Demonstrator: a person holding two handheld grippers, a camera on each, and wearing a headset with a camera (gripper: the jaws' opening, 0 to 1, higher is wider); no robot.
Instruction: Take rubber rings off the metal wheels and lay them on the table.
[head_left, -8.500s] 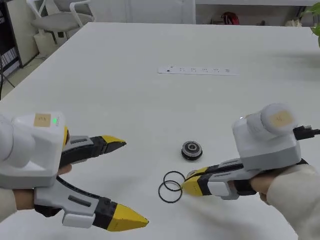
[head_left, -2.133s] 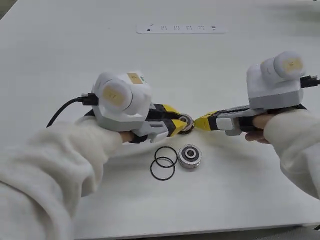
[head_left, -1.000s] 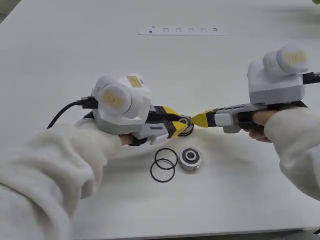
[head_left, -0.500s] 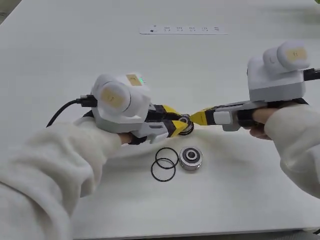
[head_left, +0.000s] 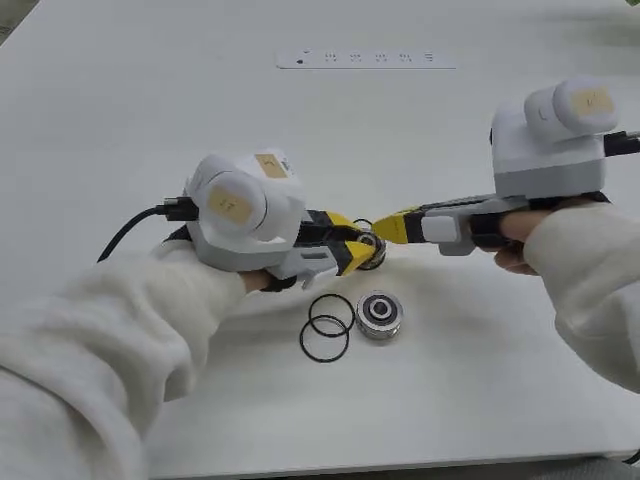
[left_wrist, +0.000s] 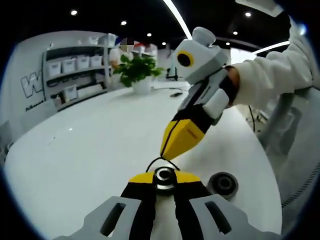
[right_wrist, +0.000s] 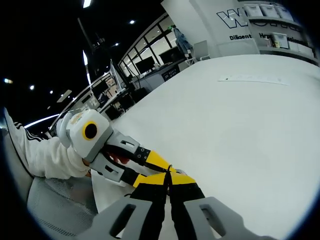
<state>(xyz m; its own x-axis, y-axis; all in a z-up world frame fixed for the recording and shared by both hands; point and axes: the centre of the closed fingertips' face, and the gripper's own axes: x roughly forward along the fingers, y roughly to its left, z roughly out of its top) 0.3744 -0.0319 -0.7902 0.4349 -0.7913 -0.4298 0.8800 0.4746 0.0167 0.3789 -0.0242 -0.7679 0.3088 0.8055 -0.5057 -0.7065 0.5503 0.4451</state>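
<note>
Right claw (head_left: 380, 231) has pulled up, pinching a rubber ring (head_left: 362, 224); left claw (head_left: 363, 253) clamps its metal wheel (left_wrist: 164, 176).

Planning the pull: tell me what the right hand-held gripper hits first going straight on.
Probably the wheel clamped in the left hand-held gripper. It sits just beyond the right hand-held gripper, which pinches the wheel's rubber ring.

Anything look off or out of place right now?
Nothing stands out. The left gripper clamps a wheel, the right gripper pinches its rubber ring; two loose rings lie beside a second wheel.
</note>
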